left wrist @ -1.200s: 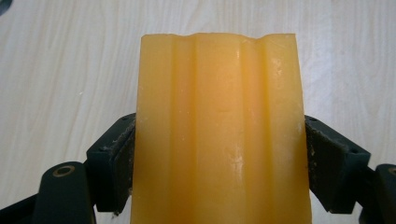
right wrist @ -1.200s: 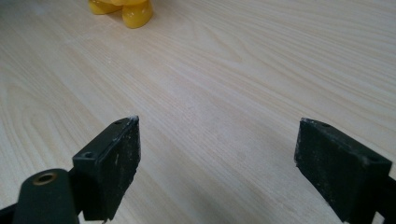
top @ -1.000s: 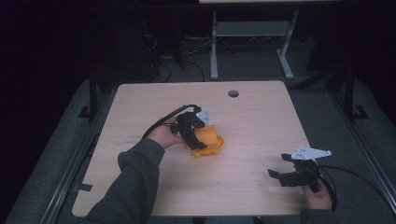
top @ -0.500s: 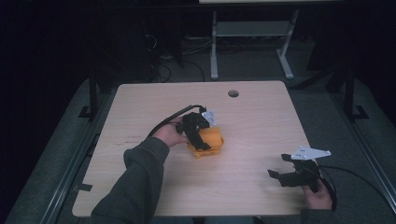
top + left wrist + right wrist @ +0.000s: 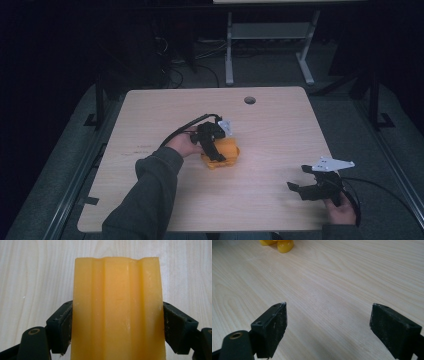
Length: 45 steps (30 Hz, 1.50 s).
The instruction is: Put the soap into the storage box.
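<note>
A ridged yellow-orange block (image 5: 227, 152) lies on the middle of the wooden table (image 5: 280, 125). My left gripper (image 5: 216, 150) reaches over it from the left and is shut on it. In the left gripper view both black pads (image 5: 62, 327) press the sides of the block (image 5: 117, 302), whose grooved top runs away from the camera. My right gripper (image 5: 299, 189) hovers near the table's front right corner, open, with bare wood between its jaws (image 5: 328, 317). The right gripper view shows a rounded edge of the yellow block (image 5: 283, 245) at the top left.
A round cable hole (image 5: 249, 100) sits near the table's far edge. Black cables trail from both grippers. A white desk frame (image 5: 265, 35) stands on the dark floor behind the table. A dark strip of tape (image 5: 87, 201) marks the front left edge.
</note>
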{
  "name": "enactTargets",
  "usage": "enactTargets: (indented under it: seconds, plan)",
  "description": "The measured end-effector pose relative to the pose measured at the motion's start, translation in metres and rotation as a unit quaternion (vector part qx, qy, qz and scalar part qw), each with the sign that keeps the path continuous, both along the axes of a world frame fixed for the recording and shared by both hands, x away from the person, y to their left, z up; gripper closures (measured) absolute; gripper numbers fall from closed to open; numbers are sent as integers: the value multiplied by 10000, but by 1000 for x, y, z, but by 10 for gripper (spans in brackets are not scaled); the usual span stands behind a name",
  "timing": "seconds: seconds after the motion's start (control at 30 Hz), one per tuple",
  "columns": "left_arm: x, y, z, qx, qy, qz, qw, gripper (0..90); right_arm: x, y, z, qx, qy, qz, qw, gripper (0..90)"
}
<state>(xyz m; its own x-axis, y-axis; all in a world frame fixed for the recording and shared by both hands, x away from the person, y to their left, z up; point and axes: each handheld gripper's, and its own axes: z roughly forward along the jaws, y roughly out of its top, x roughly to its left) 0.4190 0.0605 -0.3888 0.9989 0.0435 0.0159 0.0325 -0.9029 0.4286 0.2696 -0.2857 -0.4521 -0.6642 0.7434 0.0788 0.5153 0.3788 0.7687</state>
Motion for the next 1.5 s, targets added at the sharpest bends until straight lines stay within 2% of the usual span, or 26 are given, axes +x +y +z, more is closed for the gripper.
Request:
enactTargets:
  seconds: [0.2,0.7,0.9,1.0,1.2,1.37,1.5]
  plan:
    - [3,1,-1,-84,71,-35,9999,206,0,0,0,-3,5,5,10000,139]
    - [3,2,-2,-94,106,-19,9999,201,1,1,0,3,-14,29,10000,139]
    - [1,2,0,-34,-25,8,10000,188,1,1,-1,4,-24,43,10000,139]
    - [1,3,2,-65,-3,28,10000,186,1,1,-1,0,-20,48,10000,140]
    - [-2,5,9,-88,-155,30,9998,186,1,1,-1,-18,-18,63,10000,139]
    - [-4,7,12,-46,-175,54,9998,186,1,2,-1,-22,-6,68,10000,140]
    - [-6,10,18,-128,-239,93,9996,186,1,1,0,-11,7,72,10000,139]
